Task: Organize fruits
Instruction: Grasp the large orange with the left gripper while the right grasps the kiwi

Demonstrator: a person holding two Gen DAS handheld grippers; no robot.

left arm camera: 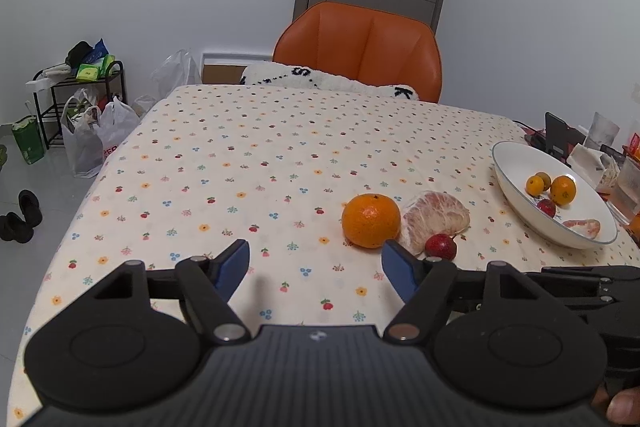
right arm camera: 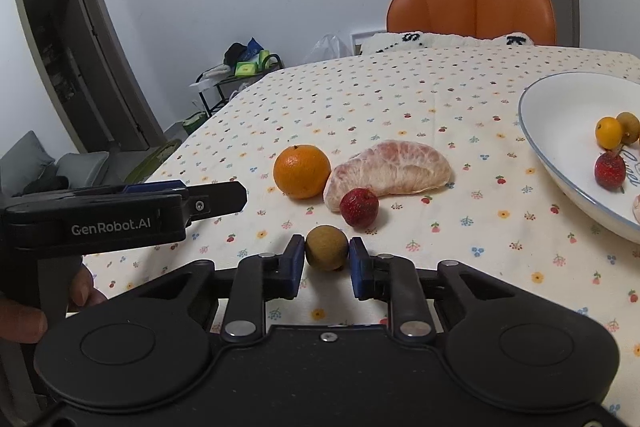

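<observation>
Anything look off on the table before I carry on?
Nothing spilled or damaged. The peeled pomelo segment lies bare on the tablecloth, touching the orange and strawberry, outside the bowl.

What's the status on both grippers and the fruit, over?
Right gripper shut on small brown fruit. Left gripper open, empty. Orange, pomelo segment, strawberry on cloth; bowl path clear.

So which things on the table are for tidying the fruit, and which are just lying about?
For the job:
- small brown fruit, between the right gripper fingers
- orange
- peeled pomelo piece
- red berry
- white bowl, some fruit already inside
- left gripper, open

Just lying about:
- orange chair
- plastic bags
- shoes
</observation>
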